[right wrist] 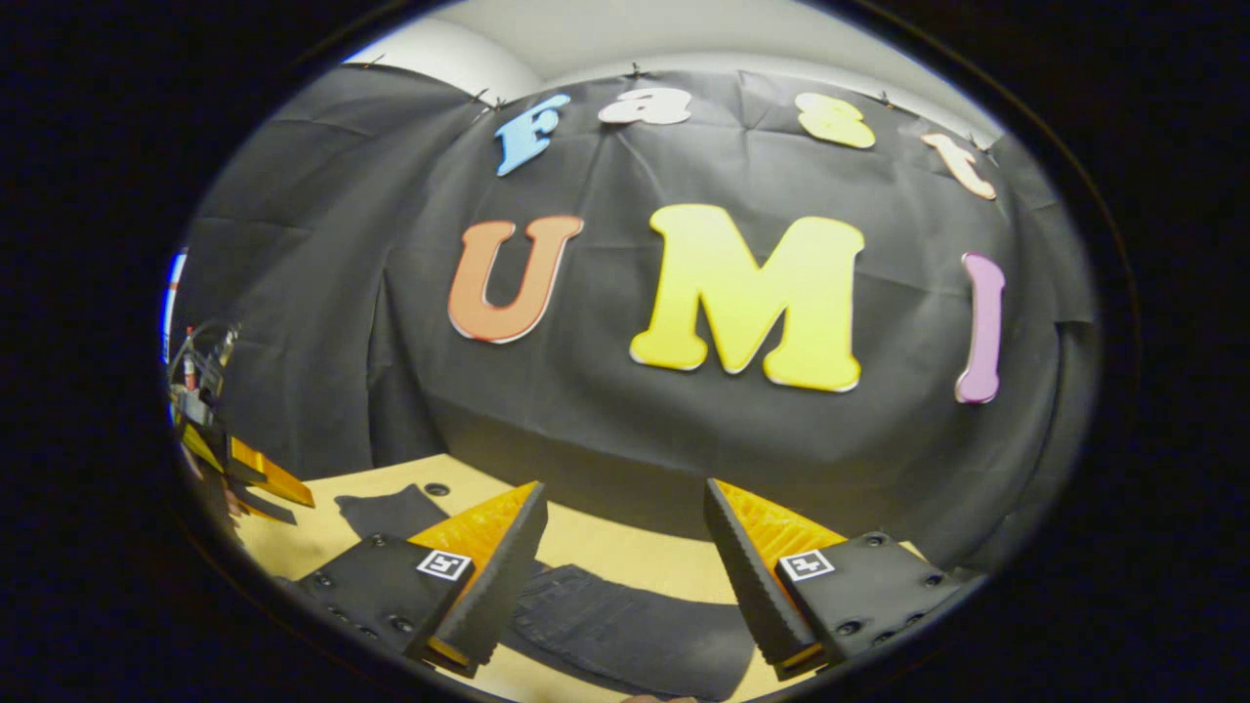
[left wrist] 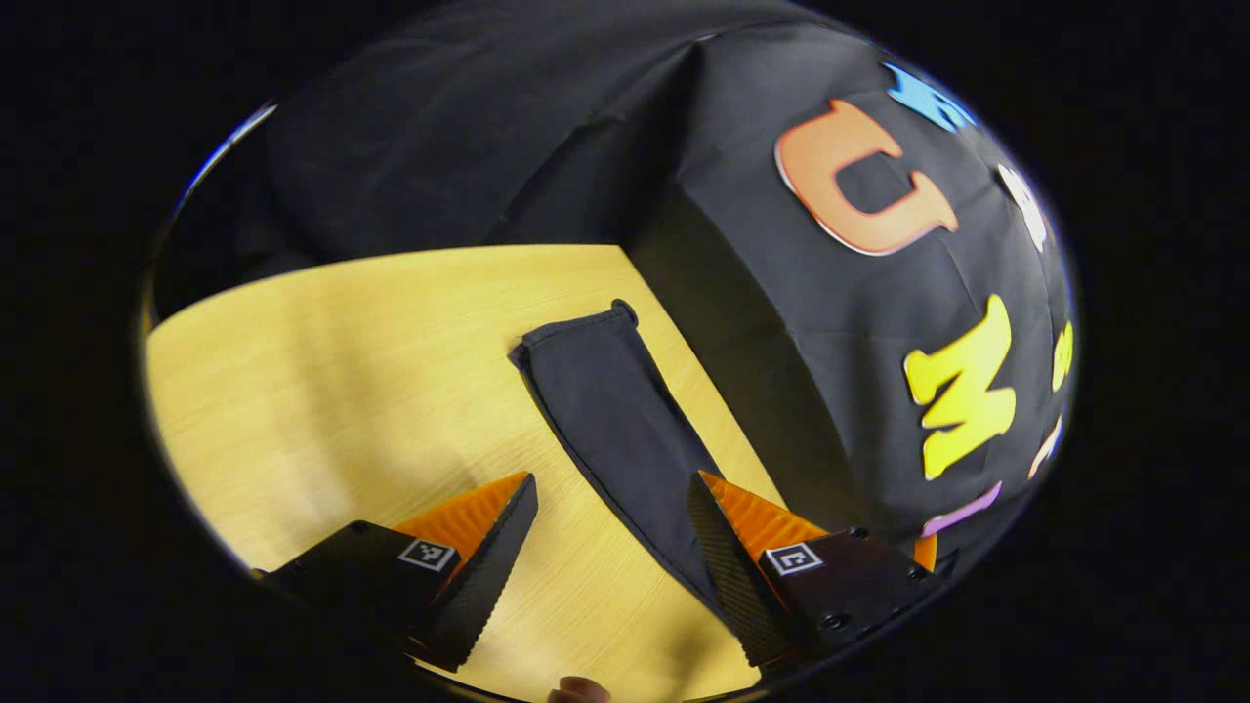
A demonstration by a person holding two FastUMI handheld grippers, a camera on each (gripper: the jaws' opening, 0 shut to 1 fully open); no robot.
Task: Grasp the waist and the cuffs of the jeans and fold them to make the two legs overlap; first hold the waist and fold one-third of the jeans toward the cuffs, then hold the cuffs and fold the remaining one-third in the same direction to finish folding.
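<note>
Black cloth walls close off the booth behind a pale yellow wood-grain worktop [left wrist: 342, 371]. On it lie the dark, nearly black denim jeans [left wrist: 620, 420], spread flat. In the left gripper view one leg runs from between the fingers up toward the far edge of the worktop, its hemmed cuff [left wrist: 576, 332] lying near the corner where the cloth wall meets the worktop. The left gripper [left wrist: 612, 517] hangs above the leg with its jaws wide apart; the leg passes beneath its right-hand finger, and nothing is held. In the right gripper view the right gripper [right wrist: 625, 537] is likewise spread wide and empty, raised above the worktop, with a broader part of the jeans lying below and between its fingers. The left gripper shows there too, at that view's left edge above the worktop's side.
</note>
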